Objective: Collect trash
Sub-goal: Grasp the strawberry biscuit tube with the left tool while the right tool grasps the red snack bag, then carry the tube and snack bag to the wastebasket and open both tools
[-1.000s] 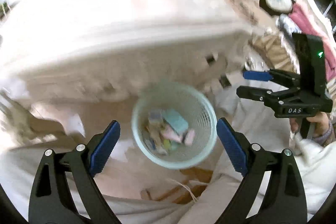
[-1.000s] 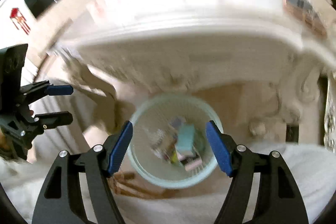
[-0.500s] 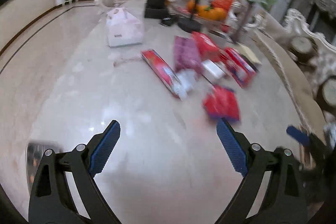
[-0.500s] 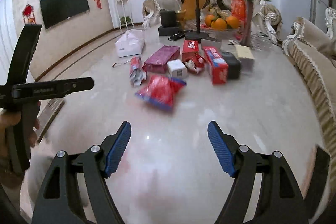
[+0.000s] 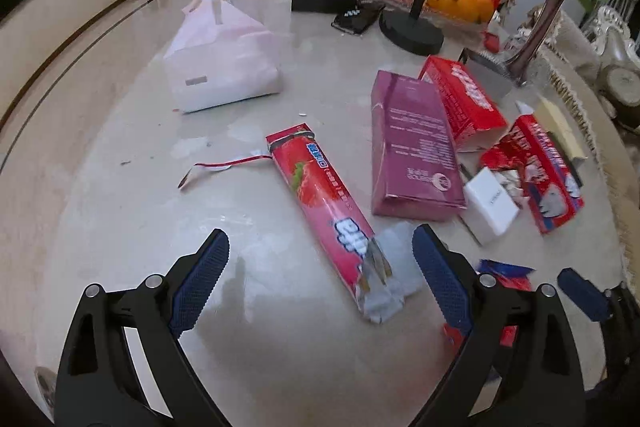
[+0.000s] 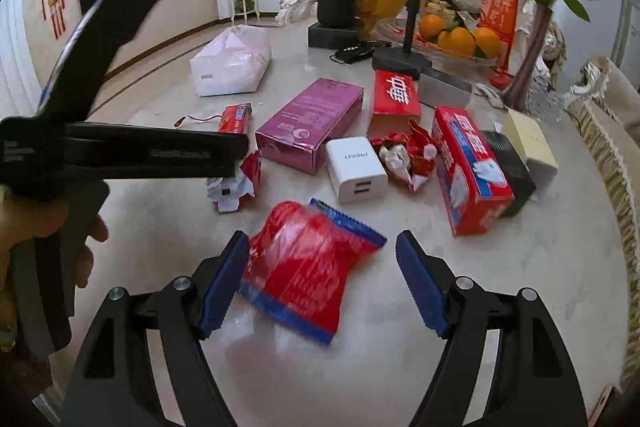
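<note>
While both grippers hover with jaws spread and empty, the right gripper (image 6: pixel 320 275) frames the red snack wrapper (image 6: pixel 308 267). Next it likely needs lowering and closing; the left gripper (image 5: pixel 320 275) faces the strawberry box (image 5: pixel 326 207).

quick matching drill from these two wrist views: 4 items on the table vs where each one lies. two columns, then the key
Things:
1. red snack bag
2. strawberry wrapper
3. white charger
4. white plastic bag

Places:
A. far left of the table, apart from the boxes
B. lying between the open right tongs
C. torn end lying between the open left tongs
D. beside the purple box, next to crumpled candy wrappers

Pairs: 1-B, 2-C, 3-D, 4-A
</note>
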Available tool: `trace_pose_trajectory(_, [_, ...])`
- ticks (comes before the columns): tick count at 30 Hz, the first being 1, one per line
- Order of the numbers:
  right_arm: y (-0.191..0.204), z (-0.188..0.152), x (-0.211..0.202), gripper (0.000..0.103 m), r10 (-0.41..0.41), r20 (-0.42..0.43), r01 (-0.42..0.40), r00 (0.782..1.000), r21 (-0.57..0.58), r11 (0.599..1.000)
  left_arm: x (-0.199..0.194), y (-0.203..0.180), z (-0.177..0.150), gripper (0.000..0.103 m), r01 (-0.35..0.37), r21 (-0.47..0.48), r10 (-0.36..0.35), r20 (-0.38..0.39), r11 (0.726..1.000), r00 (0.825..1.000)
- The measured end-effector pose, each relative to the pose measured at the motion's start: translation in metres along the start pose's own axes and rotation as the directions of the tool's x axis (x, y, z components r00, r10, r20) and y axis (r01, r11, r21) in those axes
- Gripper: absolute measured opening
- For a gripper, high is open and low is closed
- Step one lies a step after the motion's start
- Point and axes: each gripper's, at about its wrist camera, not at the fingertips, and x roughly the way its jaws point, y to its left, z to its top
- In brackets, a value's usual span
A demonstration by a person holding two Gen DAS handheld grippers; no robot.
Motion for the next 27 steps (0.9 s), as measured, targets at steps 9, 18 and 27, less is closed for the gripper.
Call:
trace_pose_trajectory(9, [-0.006,0.004,0.018,0.072,0.003,-0.012,-0.003,1.0,0.008,1.0,0.015,0.0,0.004,0.09,-0.028,0.009,0.028,-0.005,1.0,1.0])
trace_pose_trajectory(18, [-0.005,0.003,0.022,0.07,0.031,-0.045,-0.03,0.999,0.011,0.999,0.023,-0.003,0.0,0.087,-0.048,0.045,0.05,-0.026,0.998,0.998])
trace_pose_trajectory(27, [-0.01,-0.008,0.003,0.039,0.12,-0.026,-0.117,0.992,0.104,0.988,0.007,0.015,-0.006,0.029,-0.01,0.081,0.009,0.015,0.997,1.0])
